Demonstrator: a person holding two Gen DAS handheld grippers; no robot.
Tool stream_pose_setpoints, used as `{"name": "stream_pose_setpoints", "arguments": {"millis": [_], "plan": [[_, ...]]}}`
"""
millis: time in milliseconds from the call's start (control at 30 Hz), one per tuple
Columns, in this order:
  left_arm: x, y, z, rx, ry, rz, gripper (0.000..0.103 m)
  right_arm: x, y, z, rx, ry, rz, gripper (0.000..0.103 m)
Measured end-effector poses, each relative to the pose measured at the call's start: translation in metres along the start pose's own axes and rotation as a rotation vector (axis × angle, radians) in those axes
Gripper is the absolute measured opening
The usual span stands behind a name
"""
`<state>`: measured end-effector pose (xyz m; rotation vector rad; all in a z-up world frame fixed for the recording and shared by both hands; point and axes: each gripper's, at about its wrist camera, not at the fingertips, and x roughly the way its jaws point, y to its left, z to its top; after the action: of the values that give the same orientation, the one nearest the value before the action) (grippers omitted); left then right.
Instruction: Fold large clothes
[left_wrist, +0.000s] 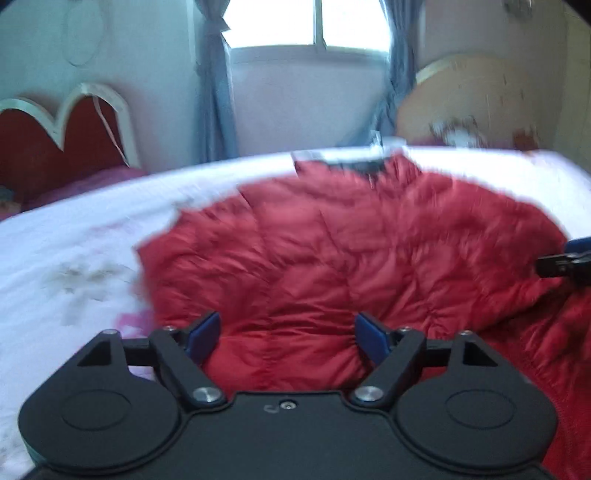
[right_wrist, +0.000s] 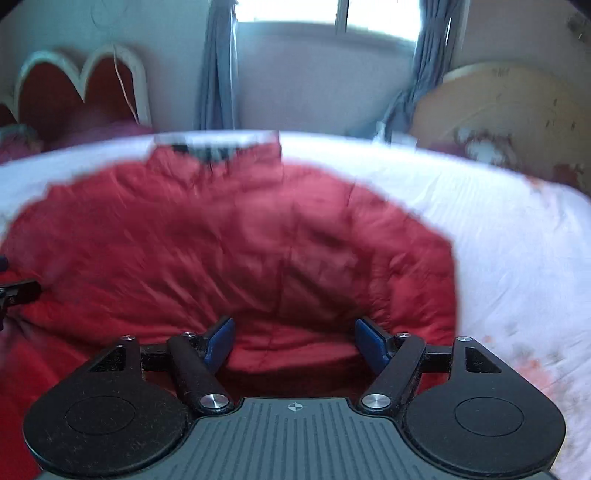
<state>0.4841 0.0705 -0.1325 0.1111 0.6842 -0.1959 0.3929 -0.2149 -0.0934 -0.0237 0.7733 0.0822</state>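
Observation:
A red puffer jacket (left_wrist: 351, 251) lies spread on a white bed sheet (left_wrist: 74, 266), collar at the far side. It also shows in the right wrist view (right_wrist: 221, 240). My left gripper (left_wrist: 288, 336) is open, its blue pads (left_wrist: 203, 336) just above the jacket's near hem on the left part. My right gripper (right_wrist: 293, 341) is open over the near hem on the right part, blue pads (right_wrist: 371, 341) apart. The right gripper's tip shows at the right edge of the left wrist view (left_wrist: 561, 264). Both views are blurred by motion.
A red headboard with white trim (left_wrist: 66, 133) stands at the far left. A window with grey-blue curtains (left_wrist: 218, 92) is behind the bed. A round tan headboard (left_wrist: 472, 99) is at the far right. The white sheet (right_wrist: 517, 258) extends to the right of the jacket.

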Motion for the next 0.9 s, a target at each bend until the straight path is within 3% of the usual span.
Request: {"name": "stream_pose_setpoints", "arguments": {"millis": [67,167,300,533,700,900], "plan": [[-0.023,0.012,-0.005,-0.025,-0.023,0.003,0.099,-0.03,-0.007,-0.005,0.001,-0.041,0.027,0.072],[-0.056,0.037,-0.029,-0.078,0.009,-0.035,0.097,-0.063,-0.035,-0.023,0.075,-0.024,0.084,0.078],[-0.099,0.066,-0.079,-0.161,0.078,-0.086,0.081,-0.098,-0.086,-0.069,0.235,0.043,0.161,0.079],[-0.165,0.081,-0.154,-0.316,0.16,-0.111,0.07,-0.163,-0.144,-0.164,0.452,0.096,0.226,0.079],[-0.205,0.084,-0.192,-0.533,0.144,-0.225,0.061,-0.199,-0.162,-0.216,0.567,0.113,0.298,0.079],[-0.214,0.078,-0.23,-0.809,0.081,-0.356,0.058,-0.226,-0.169,-0.261,0.763,0.09,0.478,0.078]]}}
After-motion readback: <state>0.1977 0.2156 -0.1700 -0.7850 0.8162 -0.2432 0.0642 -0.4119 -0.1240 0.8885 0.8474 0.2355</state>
